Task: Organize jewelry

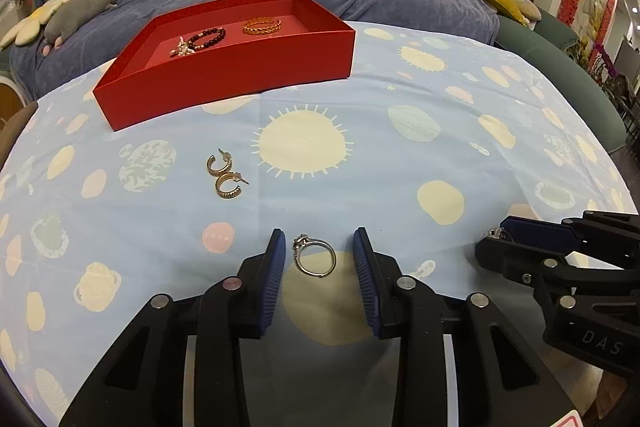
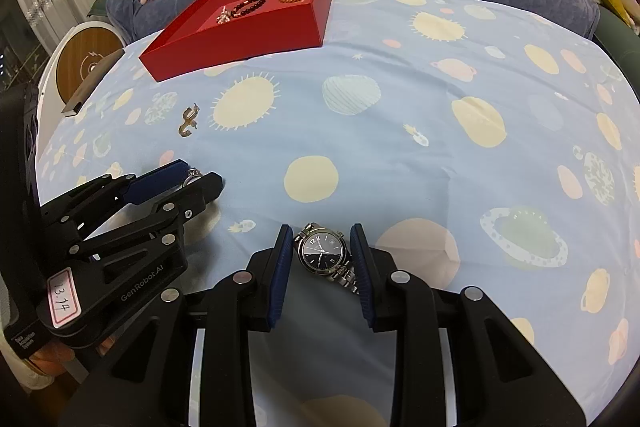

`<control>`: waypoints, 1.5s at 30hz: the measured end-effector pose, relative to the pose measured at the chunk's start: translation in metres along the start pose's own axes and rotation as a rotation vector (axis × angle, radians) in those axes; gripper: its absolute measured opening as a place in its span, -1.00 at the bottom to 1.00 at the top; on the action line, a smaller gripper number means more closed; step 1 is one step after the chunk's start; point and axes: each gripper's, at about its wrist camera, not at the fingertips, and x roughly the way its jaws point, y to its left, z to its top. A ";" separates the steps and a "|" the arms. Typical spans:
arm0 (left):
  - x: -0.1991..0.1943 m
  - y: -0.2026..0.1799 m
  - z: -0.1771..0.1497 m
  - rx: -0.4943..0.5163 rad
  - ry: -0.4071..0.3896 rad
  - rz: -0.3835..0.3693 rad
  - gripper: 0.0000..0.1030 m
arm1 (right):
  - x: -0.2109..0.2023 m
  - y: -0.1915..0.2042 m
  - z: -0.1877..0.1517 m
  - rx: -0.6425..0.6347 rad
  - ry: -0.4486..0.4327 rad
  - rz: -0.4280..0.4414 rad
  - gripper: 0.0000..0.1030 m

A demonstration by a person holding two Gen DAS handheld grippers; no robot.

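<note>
The left gripper [image 1: 319,247] sits low over the table [image 1: 400,163], its ribbed blue fingers [image 1: 276,267] spread wide with a silver ring [image 1: 315,255] lying flat on the cloth between them, touching neither; the ring's small stone setting points up and to the left, toward the far side. Over on the right, the right gripper [image 2: 320,247] brackets a watch [image 2: 325,252], a steel-cased piece with a dark round dial and a linked metal band, its long axis running diagonally from upper left to lower right. The fingers stand close beside the case on both sides, and whether the pads actually touch it cannot be told. The watch rests on the pale blue cloth printed with suns and planets. Further out, left of centre, two gold hoop earrings [image 1: 225,173] lie just beside each other, beaded along their curves, posts pointing up and right. At the far edge sits a red tray [image 1: 224,79], a shallow smooth-walled box, long side facing the grippers. Inside it are a dark beaded bracelet [image 1: 208,38], a small sparkly piece [image 1: 182,48] touching its left end, and a woven gold bangle [image 1: 262,26] well to the right.
</note>
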 end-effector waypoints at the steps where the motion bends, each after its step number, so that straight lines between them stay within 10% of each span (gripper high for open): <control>1: 0.000 0.001 0.000 0.003 -0.001 0.009 -0.56 | 0.000 0.000 0.000 0.001 0.000 0.000 -0.44; 45: -0.088 0.123 0.079 -0.225 -0.192 -0.019 -0.66 | -0.030 0.082 0.110 -0.037 -0.204 0.081 -0.52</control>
